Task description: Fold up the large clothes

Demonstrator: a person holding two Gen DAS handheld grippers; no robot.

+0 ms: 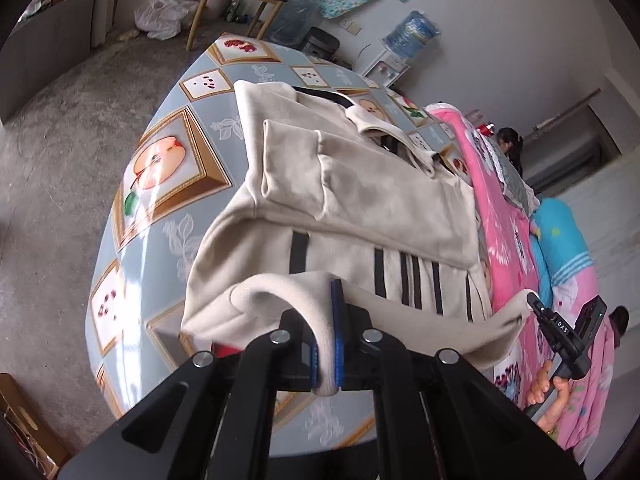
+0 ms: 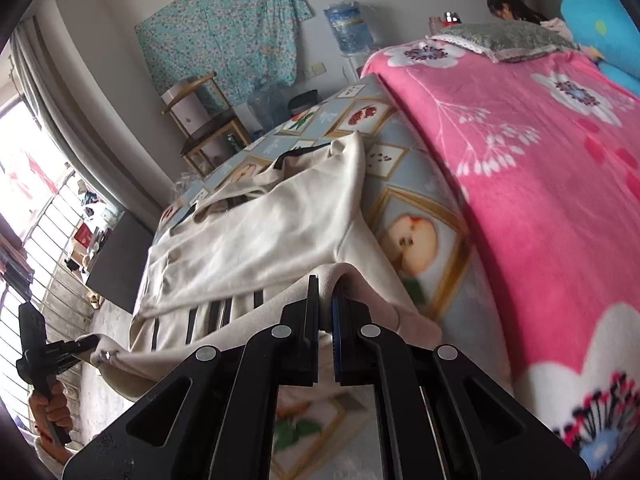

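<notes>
Gripping: left gripper [image 1: 326, 344] pinches the cream garment's [image 1: 360, 184] hem.
Right gripper [image 2: 325, 320]: clamped on that hem too, apparently.
Table [image 1: 160, 200]: beneath.

I can read just 1 marking: the white letters "DAS", printed on the black body of the right gripper [image 1: 532, 303], seen at the right edge of my left wrist view. The label on the water bottle [image 2: 347, 26] against the far wall is too blurred for me to read.
</notes>
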